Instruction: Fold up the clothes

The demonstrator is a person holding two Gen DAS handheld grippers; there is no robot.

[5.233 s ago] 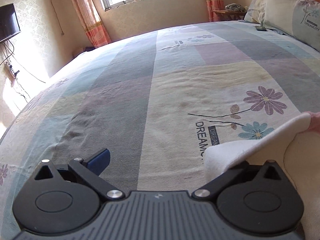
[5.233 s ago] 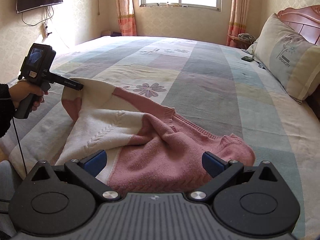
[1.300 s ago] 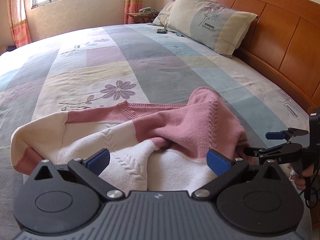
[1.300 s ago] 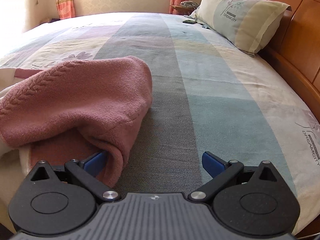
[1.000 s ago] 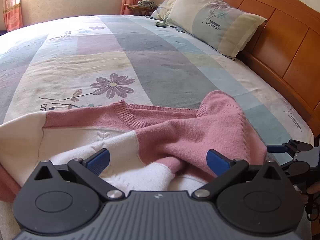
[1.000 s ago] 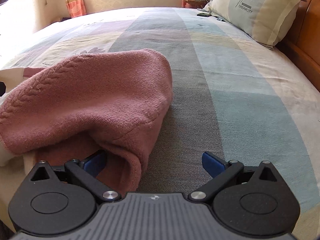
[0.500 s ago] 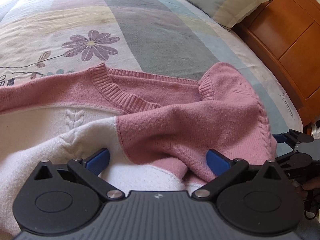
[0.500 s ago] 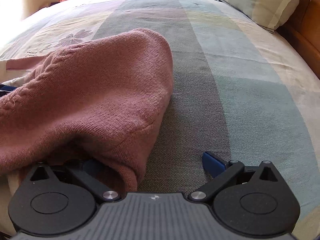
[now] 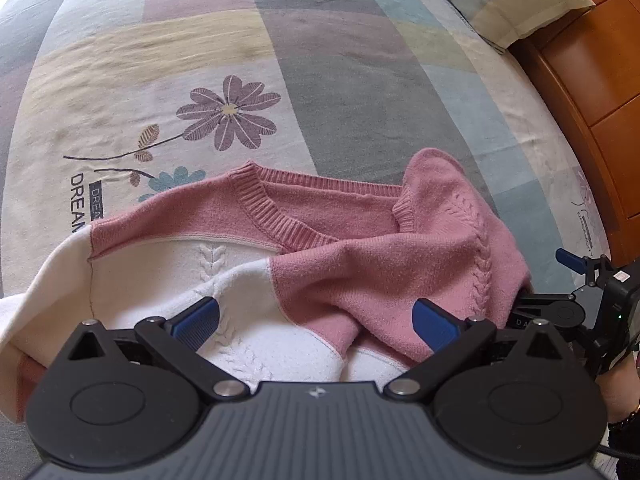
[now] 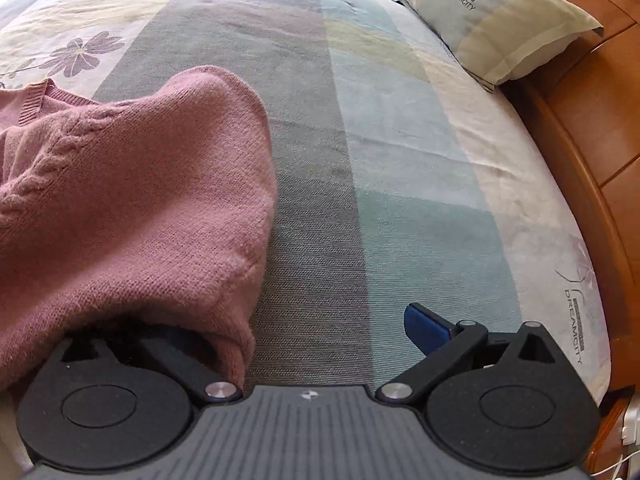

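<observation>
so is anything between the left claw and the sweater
Nothing visible is. The left claw is open right over the sweater, its fingers straddling the white and pink folds with no other object between. The right claw is open at the sweater's pink edge, with one finger hidden under the knit.

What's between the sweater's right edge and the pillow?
Only bare patchwork bedsheet. The right wrist view shows nothing lying between the pink sweater and the pillow.
</observation>
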